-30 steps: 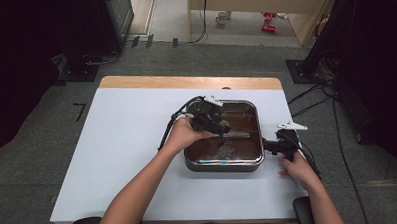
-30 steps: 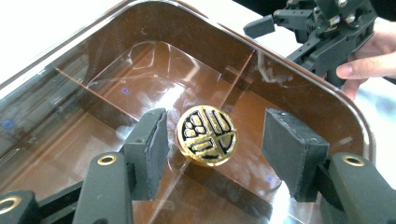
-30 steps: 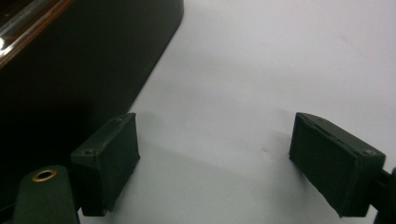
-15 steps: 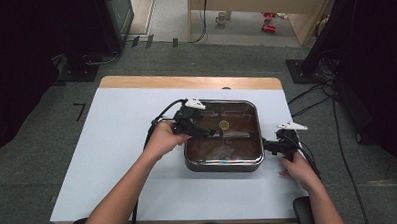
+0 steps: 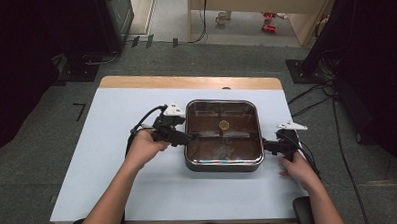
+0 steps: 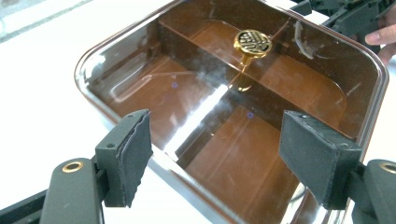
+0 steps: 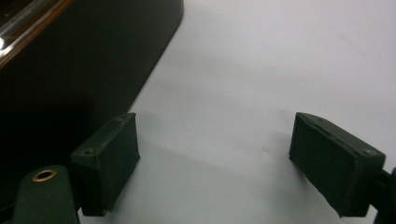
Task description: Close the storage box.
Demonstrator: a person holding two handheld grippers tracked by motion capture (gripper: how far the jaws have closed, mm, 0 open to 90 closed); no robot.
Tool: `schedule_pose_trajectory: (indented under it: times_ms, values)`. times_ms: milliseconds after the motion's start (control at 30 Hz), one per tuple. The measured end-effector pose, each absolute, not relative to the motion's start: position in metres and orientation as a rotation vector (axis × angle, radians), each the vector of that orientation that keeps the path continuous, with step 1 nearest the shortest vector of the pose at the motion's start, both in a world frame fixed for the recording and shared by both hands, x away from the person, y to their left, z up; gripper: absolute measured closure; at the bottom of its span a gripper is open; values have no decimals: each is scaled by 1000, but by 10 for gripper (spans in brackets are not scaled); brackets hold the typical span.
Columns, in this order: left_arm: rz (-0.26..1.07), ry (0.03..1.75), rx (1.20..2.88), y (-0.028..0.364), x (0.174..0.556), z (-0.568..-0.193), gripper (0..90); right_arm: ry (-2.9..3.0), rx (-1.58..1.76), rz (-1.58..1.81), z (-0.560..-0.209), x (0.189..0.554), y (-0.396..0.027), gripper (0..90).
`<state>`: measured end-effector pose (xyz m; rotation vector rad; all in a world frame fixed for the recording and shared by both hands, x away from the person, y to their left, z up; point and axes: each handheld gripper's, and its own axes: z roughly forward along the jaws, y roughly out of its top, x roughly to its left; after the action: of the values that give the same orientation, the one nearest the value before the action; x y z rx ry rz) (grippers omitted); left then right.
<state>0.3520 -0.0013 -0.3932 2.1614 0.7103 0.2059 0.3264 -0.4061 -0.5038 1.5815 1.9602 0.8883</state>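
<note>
A square dark pot [image 5: 224,163] with a brown tinted glass lid [image 5: 222,136] stands mid-table; a small gold knob [image 5: 223,124] tops the lid. In the left gripper view the lid [image 6: 224,112] and its gold knob [image 6: 252,42] lie just beyond my left gripper [image 6: 219,151], which is open with nothing between its jaws. In the high view the left gripper [image 5: 186,137] sits at the pot's left edge. My right gripper [image 5: 268,147] rests by the pot's right side. It is open [image 7: 219,163] above bare table, with the pot's dark wall [image 7: 84,60] to its left.
The pale blue table [image 5: 112,145] has a wooden strip [image 5: 185,82] along its far edge. Cables trail from both grippers. Grey floor, dark equipment and a wooden cabinet lie beyond the table.
My left gripper has drawn back leftward from above the lid's middle to the pot's left edge. The right gripper has stayed in place.
</note>
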Motion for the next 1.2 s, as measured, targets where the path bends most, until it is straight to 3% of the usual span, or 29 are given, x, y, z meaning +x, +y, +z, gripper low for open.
schedule_pose_trajectory:
  times_ms: [1200]
  values:
    - [326,824,2129,70,312,-454,242,1960,1583,888,-504,326,-406,154]
